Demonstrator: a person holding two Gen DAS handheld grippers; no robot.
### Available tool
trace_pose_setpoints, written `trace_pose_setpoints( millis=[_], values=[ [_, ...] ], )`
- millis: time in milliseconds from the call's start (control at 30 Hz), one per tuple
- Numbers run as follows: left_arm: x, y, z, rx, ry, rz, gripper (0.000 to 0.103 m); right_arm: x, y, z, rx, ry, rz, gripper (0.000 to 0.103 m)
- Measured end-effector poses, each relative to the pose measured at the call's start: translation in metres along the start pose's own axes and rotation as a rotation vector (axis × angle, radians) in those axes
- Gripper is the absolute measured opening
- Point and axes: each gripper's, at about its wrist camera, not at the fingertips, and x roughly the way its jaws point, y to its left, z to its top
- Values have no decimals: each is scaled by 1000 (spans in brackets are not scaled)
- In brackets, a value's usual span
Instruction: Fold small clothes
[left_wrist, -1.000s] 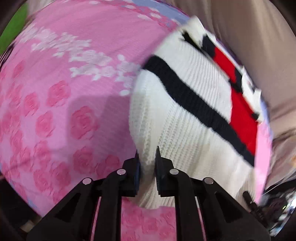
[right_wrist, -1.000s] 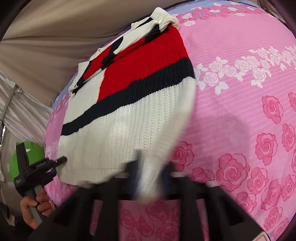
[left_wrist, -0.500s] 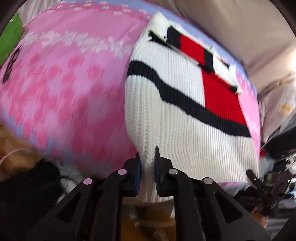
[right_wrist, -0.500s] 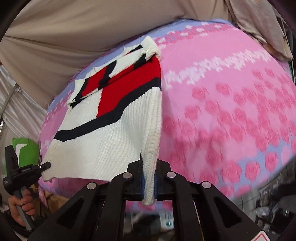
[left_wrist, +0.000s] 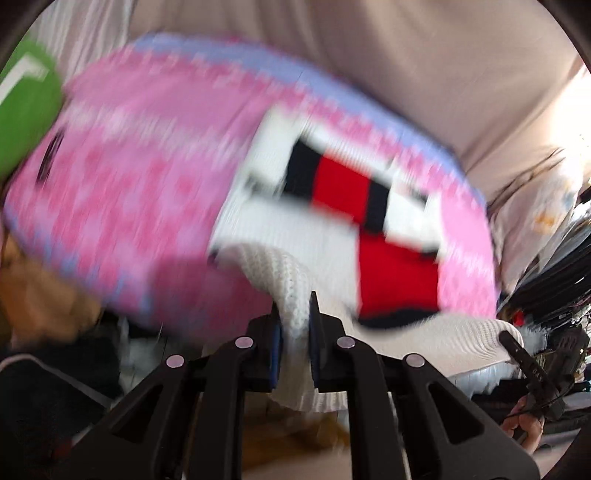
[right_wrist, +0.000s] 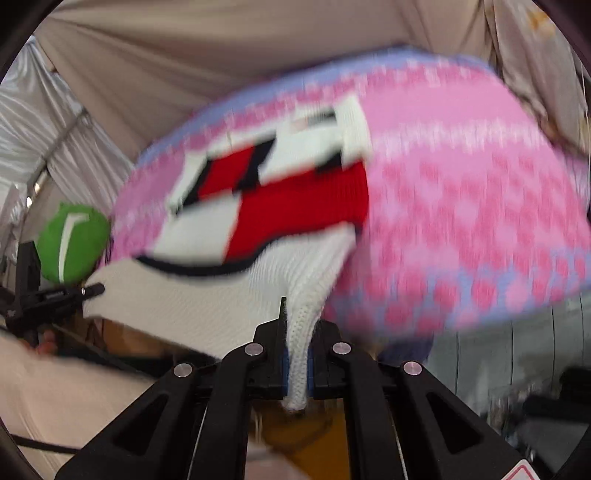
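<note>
There is one knitted sweater (left_wrist: 325, 236) of white, red and navy, one pink rose-patterned sheet (left_wrist: 147, 177) under it, one green cushion (right_wrist: 72, 243) at the far left, and two grippers, left (left_wrist: 294, 332) and right (right_wrist: 297, 350).

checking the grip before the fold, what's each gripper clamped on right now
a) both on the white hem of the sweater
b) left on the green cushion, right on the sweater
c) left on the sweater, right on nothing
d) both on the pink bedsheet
a: the left gripper and the right gripper each pinch white knit at the lower edge of the sweater, lifted off the pink bedsheet.
</note>
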Motion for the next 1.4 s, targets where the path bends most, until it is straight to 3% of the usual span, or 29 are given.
trace_pose_setpoints(
  millis=[100,200,267,300,333,367,400,467,567,700,867,900,1000,1033,1067,1133,1167,1267,1400],
  values=[
    [25,-18,53,45,-107,30,12,20,5,60,-23,-144,20,6],
    [64,-30,98,71,-158,111,19,61,9,117,-24,-205,17,9],
    [87,-29,116,52,-220,193,37,92,10,143,-22,-211,-28,12],
    [100,-25,120,44,-251,235,57,108,8,153,-14,-225,-71,19],
    [109,-18,124,31,-252,279,63,122,5,159,-15,-228,-115,22],
    [119,-9,126,5,-203,324,63,133,4,161,-19,-224,-169,29],
    [121,2,125,-19,-171,310,63,138,0,161,-12,-217,-211,37],
    [114,16,120,-61,-154,253,65,138,-5,155,28,-220,-216,41],
    [106,30,103,-69,-149,225,76,121,-8,135,26,-269,-223,62],
    [136,32,105,-74,-99,220,76,128,-14,122,5,-220,-248,64],
    [175,16,127,-4,-89,240,76,162,-19,140,36,-169,-259,64],
    [187,14,132,18,-74,255,74,167,-20,145,42,-167,-256,64],
    [213,15,135,41,12,249,44,189,-28,161,76,-118,-250,64],
    [217,15,135,46,30,260,40,196,-31,164,80,-96,-253,64],
    [217,15,133,49,25,271,37,203,-34,167,78,-76,-260,64],
    [211,13,131,54,7,266,22,215,-37,170,75,-39,-268,63],
    [208,13,130,51,7,267,19,218,-36,170,71,-30,-244,56],
    [191,13,130,11,-14,233,14,221,-27,167,44,5,-208,12],
    [154,7,128,-20,-65,168,6,200,-14,164,27,-31,-136,8]
  ],
)
